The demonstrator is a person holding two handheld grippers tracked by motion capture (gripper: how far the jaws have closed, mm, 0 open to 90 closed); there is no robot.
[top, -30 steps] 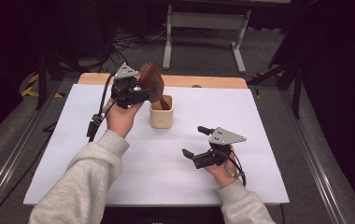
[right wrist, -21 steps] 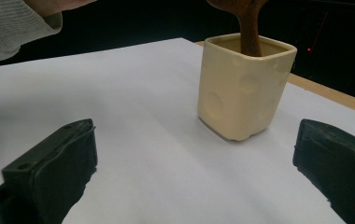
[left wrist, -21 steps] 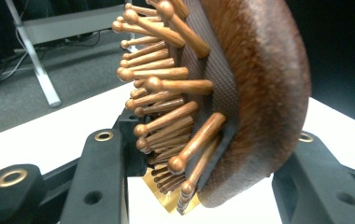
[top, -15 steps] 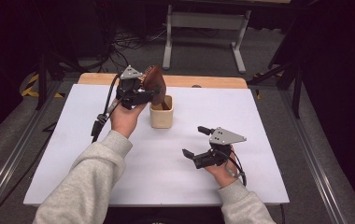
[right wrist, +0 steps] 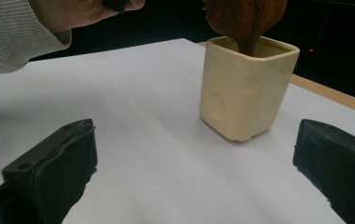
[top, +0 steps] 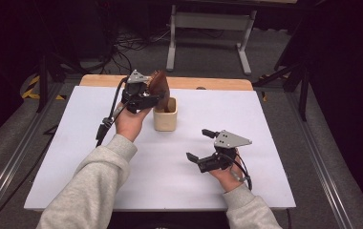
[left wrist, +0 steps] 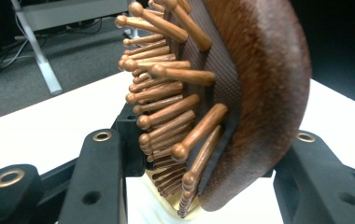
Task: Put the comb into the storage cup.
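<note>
Left gripper [top: 156, 98]: you clamp the wooden hairbrush [top: 161, 86], upper centre of frame.
Hairbrush: handle down inside the cream cup [top: 165, 119].
Right gripper [top: 203, 144]: your jaws gape wide, empty, lower right.

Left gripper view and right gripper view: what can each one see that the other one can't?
Left gripper view alone: the wooden pins of the brown hairbrush, up close between the left tool's black jaws. Right gripper view alone: the whole cream cup, a grey sleeve, and the right tool's jaws wide apart. Both: the brush, its lower end in the cup, and the white table.
</note>
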